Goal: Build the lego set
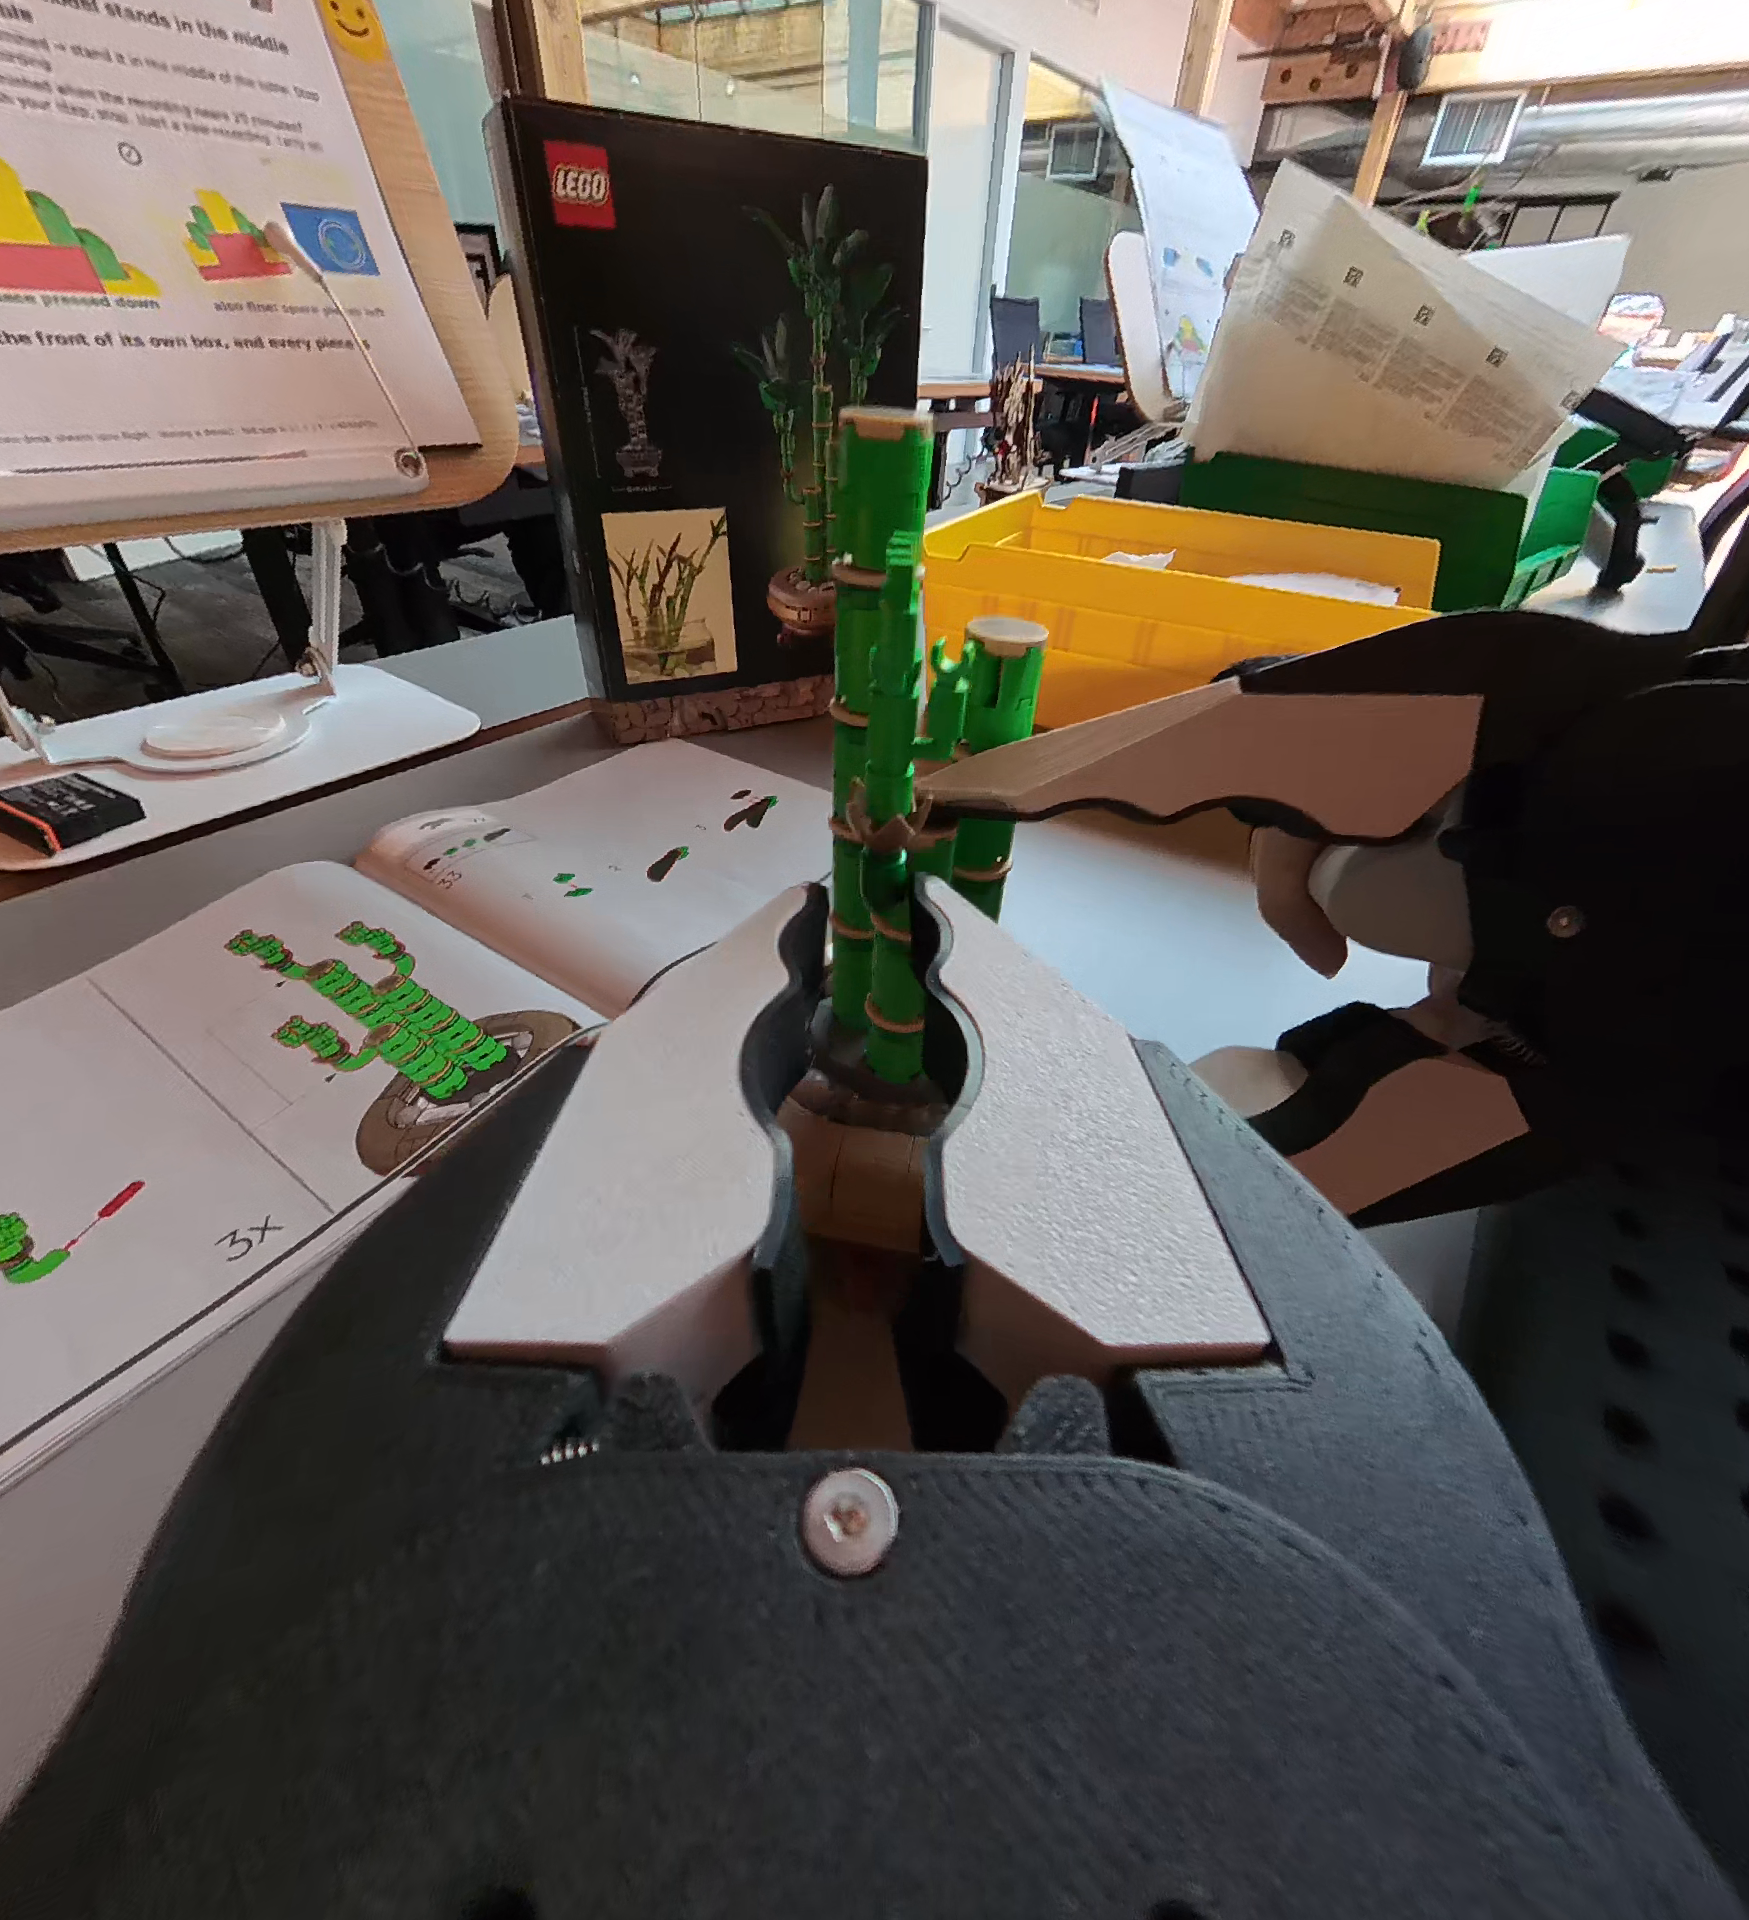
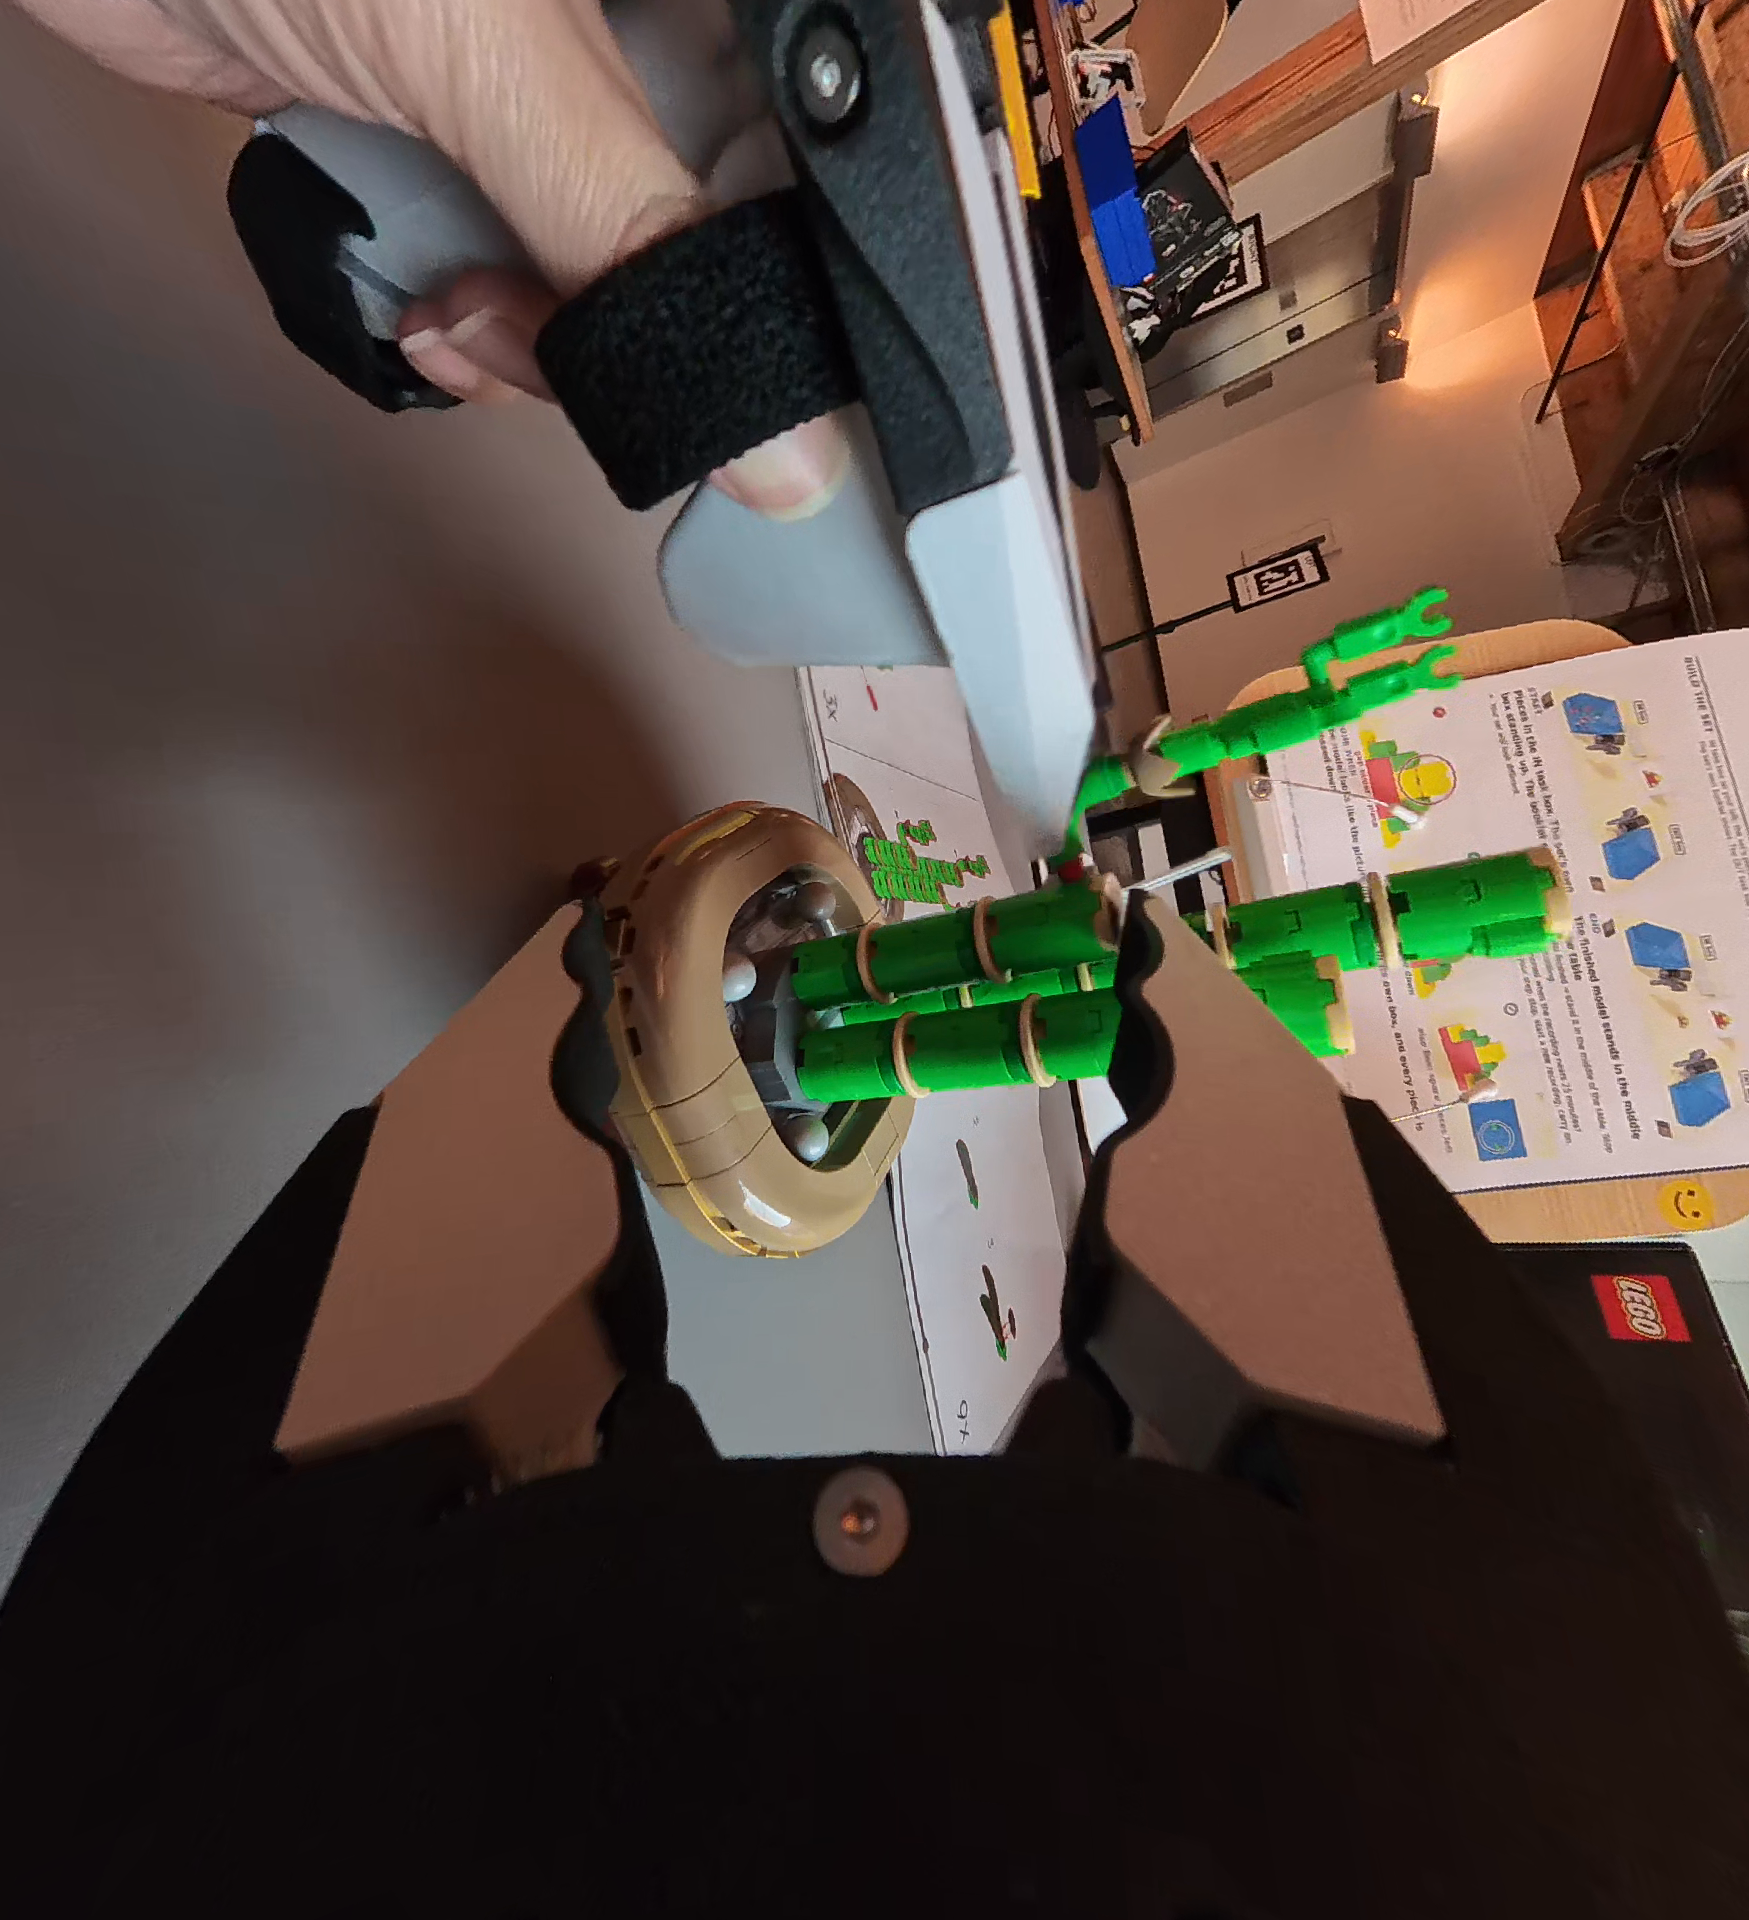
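A green bamboo model (image 1: 880,540) with tan rings stands in a round tan pot (image 2: 735,1174) on the grey table. My left gripper (image 1: 872,902) comes in level at mid-stalk height and is shut on the lower end of a thin green shoot (image 2: 1296,717), just below its tan leaf ring (image 1: 880,831). It also shows in the right wrist view (image 2: 1062,821), held by a hand. My right gripper (image 2: 859,935) is open wide and turned on its side. One finger is at the pot, the other at the leaf ring. Whether they touch is unclear. It also shows in the left wrist view (image 1: 1057,925).
An open instruction booklet (image 1: 226,1091) lies left of the model. The black set box (image 1: 704,416) stands behind it. A yellow bin (image 1: 1161,613) and a green bin (image 1: 1369,509) with papers sit at the back right. A white stand with a sheet (image 1: 122,260) is at the far left.
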The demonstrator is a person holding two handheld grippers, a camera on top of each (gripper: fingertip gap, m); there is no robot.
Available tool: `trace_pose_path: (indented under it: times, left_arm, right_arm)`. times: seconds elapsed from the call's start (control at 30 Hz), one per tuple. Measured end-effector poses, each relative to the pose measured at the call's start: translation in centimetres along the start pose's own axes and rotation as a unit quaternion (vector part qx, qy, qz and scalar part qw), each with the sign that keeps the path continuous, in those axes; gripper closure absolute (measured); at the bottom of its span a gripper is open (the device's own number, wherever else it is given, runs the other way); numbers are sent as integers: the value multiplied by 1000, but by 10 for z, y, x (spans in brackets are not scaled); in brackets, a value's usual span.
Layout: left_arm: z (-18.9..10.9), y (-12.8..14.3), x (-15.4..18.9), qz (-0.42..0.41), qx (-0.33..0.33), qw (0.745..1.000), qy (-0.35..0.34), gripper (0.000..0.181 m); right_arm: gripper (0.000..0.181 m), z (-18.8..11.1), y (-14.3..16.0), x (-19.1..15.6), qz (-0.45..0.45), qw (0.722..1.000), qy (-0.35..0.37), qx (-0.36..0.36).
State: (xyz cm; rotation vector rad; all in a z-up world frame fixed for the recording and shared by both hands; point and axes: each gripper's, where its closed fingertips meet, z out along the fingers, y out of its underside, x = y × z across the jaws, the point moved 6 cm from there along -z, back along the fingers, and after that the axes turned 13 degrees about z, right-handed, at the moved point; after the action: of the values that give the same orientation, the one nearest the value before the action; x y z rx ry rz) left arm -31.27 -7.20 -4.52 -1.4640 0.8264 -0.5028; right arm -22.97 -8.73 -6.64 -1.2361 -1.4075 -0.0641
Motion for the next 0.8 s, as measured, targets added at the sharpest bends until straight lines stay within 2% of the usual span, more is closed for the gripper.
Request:
trace_pose_path:
  times: [0.2,0.33,0.4,0.47,0.57,0.67,0.8]
  left_arm:
    - [-5,2,4,-7,-1,1000,13,160]
    - [-14,4,1,-28,-2,999,19,152]
    - [-20,7,-6,-42,-9,999,12,146]
    - [-27,8,-14,-73,-5,997,20,142]
    - [-30,6,-31,-124,-1,991,50,145]
    - [-18,11,-49,-132,-64,985,91,152]
    - [9,21,-59,-136,-142,970,146,160]
  right_arm:
    - [85,-9,-8,5,12,999,14,44]
    - [88,-32,-23,18,39,991,25,126]
    - [90,-44,-21,33,88,986,45,134]
    - [89,-50,-8,40,175,978,31,106]
    - [89,-50,20,26,307,951,-36,4]
    - [90,-54,27,5,375,922,-74,-61]
    - [96,-48,20,-10,426,899,-69,-79]
